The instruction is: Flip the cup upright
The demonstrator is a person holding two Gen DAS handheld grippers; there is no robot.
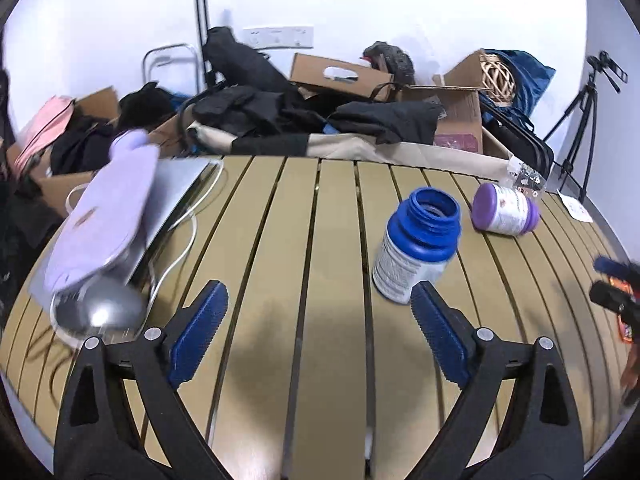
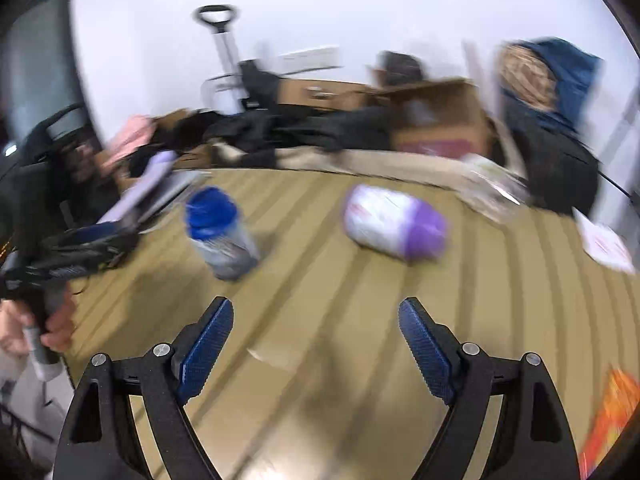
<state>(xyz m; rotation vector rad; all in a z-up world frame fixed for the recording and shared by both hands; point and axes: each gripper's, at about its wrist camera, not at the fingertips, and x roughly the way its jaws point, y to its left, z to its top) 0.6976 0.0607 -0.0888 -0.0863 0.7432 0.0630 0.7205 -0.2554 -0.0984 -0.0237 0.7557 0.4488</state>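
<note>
A blue-topped white bottle-like cup (image 1: 416, 240) stands upright with its open mouth up on the slatted tan table (image 1: 280, 240). It shows blurred in the right wrist view (image 2: 220, 232). A purple and white cup (image 1: 505, 209) lies on its side behind it; it also shows in the right wrist view (image 2: 396, 222). My left gripper (image 1: 318, 304) is open and empty, its right finger just in front of the blue cup. My right gripper (image 2: 316, 320) is open and empty, well short of the purple cup, and shows at the right edge of the left wrist view (image 1: 616, 296).
A lilac pad on a silver laptop (image 1: 120, 216) with a white cable sits at the table's left. Boxes and dark clothes (image 1: 320, 112) pile up behind the table. A tripod (image 1: 580, 128) stands at the right. An orange packet (image 2: 612, 412) lies at the near right.
</note>
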